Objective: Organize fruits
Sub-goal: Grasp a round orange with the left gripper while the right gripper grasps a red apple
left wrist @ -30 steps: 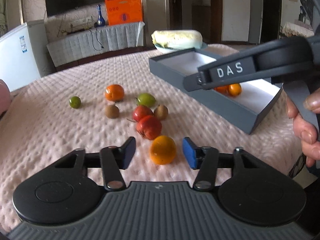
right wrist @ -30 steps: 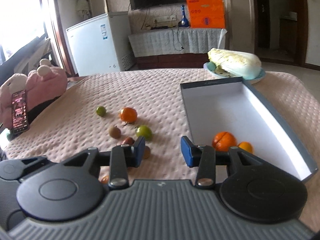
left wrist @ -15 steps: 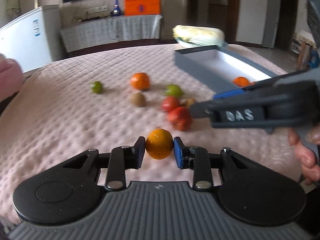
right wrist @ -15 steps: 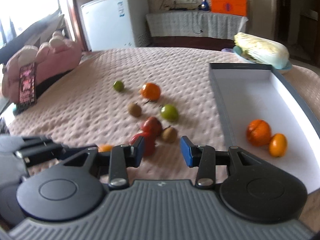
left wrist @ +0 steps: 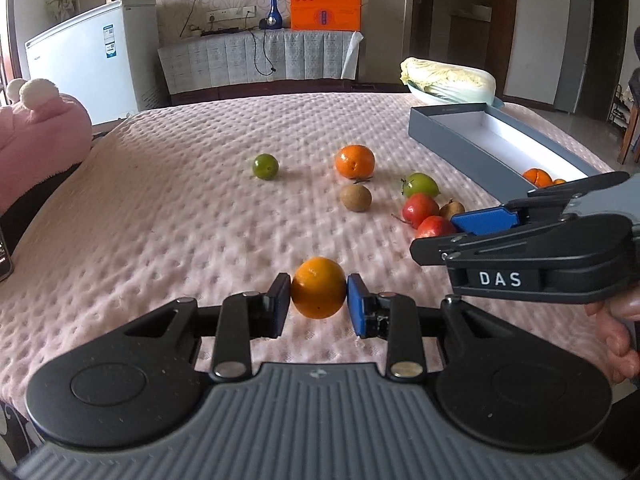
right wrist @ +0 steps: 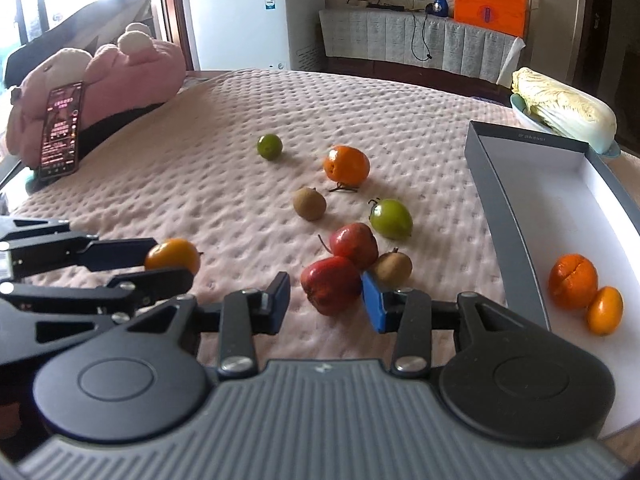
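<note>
My left gripper has a ribbed grey body, two round black discs, black link arms with silver screws and blue pads. My right gripper matches it; its black side shows "DAS" in white at three o'clock.

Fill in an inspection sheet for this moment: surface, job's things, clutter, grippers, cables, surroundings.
Surface: pink cloth covering the table.
Job's things: grey box holding two orange fruits; loose fruits on the cloth; orange between the left jaws.
Clutter: phone leaning on pink plush; cabbage beyond the box.
Grippers: left gripper closed on the orange; right gripper open around red fruit.
Cables: black cable hanging at the far shelf.
Surroundings: white freezer, orange bag.
</note>
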Available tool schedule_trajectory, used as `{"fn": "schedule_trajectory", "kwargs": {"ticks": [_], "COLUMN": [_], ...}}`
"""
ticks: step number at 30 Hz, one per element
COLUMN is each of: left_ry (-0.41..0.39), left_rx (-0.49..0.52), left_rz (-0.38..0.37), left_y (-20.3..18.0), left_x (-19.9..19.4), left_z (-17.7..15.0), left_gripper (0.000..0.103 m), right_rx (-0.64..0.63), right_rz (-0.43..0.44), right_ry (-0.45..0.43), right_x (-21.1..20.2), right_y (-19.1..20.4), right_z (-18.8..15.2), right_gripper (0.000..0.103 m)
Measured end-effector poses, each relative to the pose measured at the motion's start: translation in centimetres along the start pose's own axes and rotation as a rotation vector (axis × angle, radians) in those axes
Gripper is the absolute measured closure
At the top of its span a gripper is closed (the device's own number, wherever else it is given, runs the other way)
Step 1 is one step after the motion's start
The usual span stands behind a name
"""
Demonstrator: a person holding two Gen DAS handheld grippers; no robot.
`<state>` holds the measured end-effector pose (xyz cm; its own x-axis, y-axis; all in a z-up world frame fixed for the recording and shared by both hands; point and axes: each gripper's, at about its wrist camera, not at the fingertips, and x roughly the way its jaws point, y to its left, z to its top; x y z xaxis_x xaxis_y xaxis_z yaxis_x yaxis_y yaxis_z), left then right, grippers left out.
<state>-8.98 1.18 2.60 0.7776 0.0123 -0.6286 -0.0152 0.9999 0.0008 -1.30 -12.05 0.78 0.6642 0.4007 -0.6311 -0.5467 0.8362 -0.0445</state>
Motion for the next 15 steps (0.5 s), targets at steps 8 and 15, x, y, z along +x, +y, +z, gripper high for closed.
{"fn": "schedule_trajectory", "kwargs": {"ticks": [8, 15], "left_ry": [0.004, -0.004], "left_rx": [0.005, 0.007], "left_rz": [0.01, 0.018], "left_y": [-0.2, -0.8], "left_x": [0.2, 0.4], "left_z": [-0.2, 0.0], "left_gripper": [0.067, 0.067], "right_rx": [-0.005, 0.028], "right_rz": [0.017, 0.035], "right_ry": [-0.004, -0.068], "right_x": [-0.7, -2.9], "right_y": [-0.2, -1.2], "right_z": [0.0, 0.4], "right_gripper": [0.066, 0.066]}}
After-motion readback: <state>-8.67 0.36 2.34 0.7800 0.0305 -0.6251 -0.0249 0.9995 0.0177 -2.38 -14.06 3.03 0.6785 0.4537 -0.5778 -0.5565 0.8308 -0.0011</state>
